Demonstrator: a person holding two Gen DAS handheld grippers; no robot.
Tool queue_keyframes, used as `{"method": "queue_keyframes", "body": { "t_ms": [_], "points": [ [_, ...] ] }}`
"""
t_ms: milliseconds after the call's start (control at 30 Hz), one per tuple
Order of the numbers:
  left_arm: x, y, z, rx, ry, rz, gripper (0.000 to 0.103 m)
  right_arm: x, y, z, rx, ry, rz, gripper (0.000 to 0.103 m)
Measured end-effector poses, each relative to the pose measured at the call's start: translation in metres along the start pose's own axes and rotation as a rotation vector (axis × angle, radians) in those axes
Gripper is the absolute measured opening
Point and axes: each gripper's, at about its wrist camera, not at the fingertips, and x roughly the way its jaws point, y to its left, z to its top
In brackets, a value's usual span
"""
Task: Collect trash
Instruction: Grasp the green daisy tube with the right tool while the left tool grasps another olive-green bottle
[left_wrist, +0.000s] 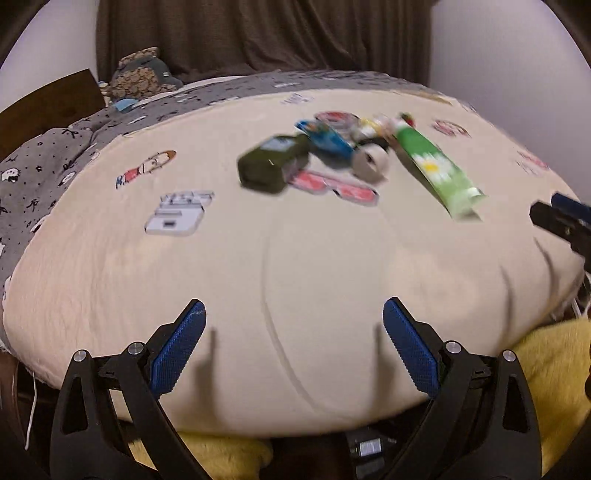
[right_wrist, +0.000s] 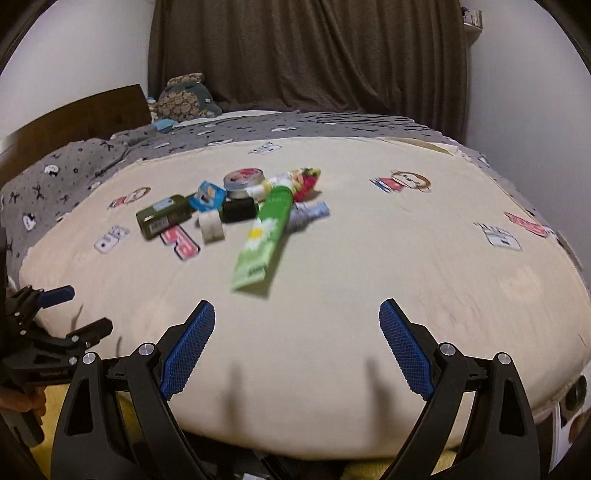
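Observation:
A pile of trash lies on a cream blanket (left_wrist: 295, 266) on a bed. It holds a dark green box (left_wrist: 271, 162) (right_wrist: 164, 216), a long green daisy tube (left_wrist: 436, 166) (right_wrist: 264, 240), a white tape roll (left_wrist: 371, 160) (right_wrist: 211, 225), a blue carton (left_wrist: 327, 138) (right_wrist: 207, 195), a round tin (right_wrist: 244, 181) and a black item (right_wrist: 239, 209). My left gripper (left_wrist: 293, 314) is open and empty over the near blanket. My right gripper (right_wrist: 297, 314) is open and empty, short of the tube. The left gripper also shows in the right wrist view (right_wrist: 79, 308).
A grey patterned duvet (right_wrist: 92, 162) covers the bed's far and left side. A patterned plush (right_wrist: 184, 98) sits by the dark headboard (right_wrist: 74, 118). A brown curtain (right_wrist: 306, 51) hangs behind. Yellow fabric (left_wrist: 554, 369) lies below the near bed edge.

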Motion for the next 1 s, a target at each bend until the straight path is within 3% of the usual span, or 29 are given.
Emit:
{"method": "queue_keyframes", "body": {
  "t_ms": [367, 433, 500, 767, 900, 1000],
  "points": [
    [0.046, 0.021, 0.051, -0.002, 0.011, 0.075, 0.092, 0.078, 0.015, 0.027, 0.027, 0.125, 0.071, 0.088],
    [0.051, 0.022, 0.057, 0.007, 0.012, 0.083, 0.092, 0.085, 0.02, 0.03, 0.024, 0.144, 0.099, 0.076],
    [0.057, 0.024, 0.062, 0.011, 0.014, 0.084, 0.092, 0.085, 0.026, 0.035, 0.015, 0.137, 0.119, 0.07],
    [0.082, 0.027, 0.085, 0.02, 0.02, 0.092, 0.091, 0.105, 0.04, 0.065, -0.007, 0.134, 0.134, 0.055],
    [0.095, 0.029, 0.096, 0.011, 0.03, 0.071, 0.087, 0.129, 0.04, 0.07, 0.008, 0.178, 0.15, 0.037],
    [0.103, 0.03, 0.102, 0.011, 0.039, 0.05, 0.084, 0.14, 0.036, 0.074, 0.042, 0.172, 0.164, 0.035]
  ]
}}
